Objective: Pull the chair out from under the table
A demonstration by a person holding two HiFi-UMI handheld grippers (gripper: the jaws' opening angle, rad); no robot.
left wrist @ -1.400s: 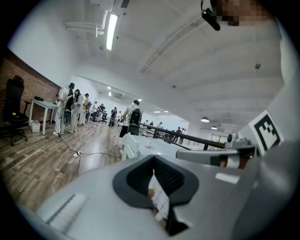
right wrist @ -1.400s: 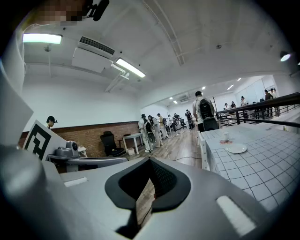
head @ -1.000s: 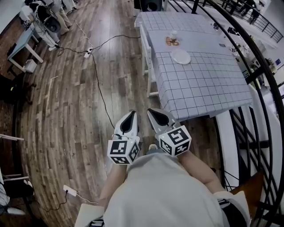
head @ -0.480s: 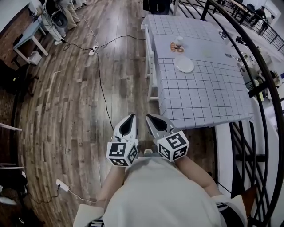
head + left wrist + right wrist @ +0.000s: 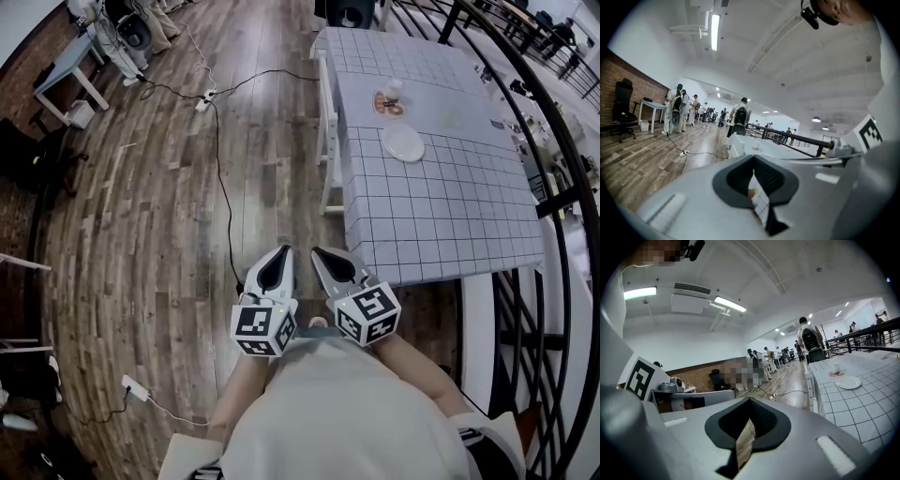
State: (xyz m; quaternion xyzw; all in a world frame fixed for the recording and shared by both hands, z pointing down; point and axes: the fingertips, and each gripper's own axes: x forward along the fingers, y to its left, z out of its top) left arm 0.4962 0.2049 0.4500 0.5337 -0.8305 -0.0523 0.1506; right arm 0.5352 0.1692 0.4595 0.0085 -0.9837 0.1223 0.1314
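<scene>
A white chair point(image 5: 328, 141) stands pushed in at the left side of a table point(image 5: 441, 206) covered with a grid-pattern cloth. Both grippers are held close to my body, well short of the chair, side by side over the wooden floor. My left gripper point(image 5: 279, 255) is shut with nothing in it, and my right gripper point(image 5: 321, 255) is shut and empty too. In the right gripper view the chair point(image 5: 812, 390) and the table point(image 5: 862, 399) lie ahead to the right. Past the jaws in the left gripper view, the chair point(image 5: 735, 143) shows small.
A white plate point(image 5: 403, 143) and a cup on a saucer point(image 5: 389, 98) sit on the table. A black cable point(image 5: 220, 187) runs across the floor to a power strip point(image 5: 202, 103). A dark railing point(image 5: 553, 187) curves along the right. Several people point(image 5: 677, 110) stand far off.
The table and chair have slid rightward and a little down in the head view as I stepped along. Both grippers stayed shut and sank slightly.
</scene>
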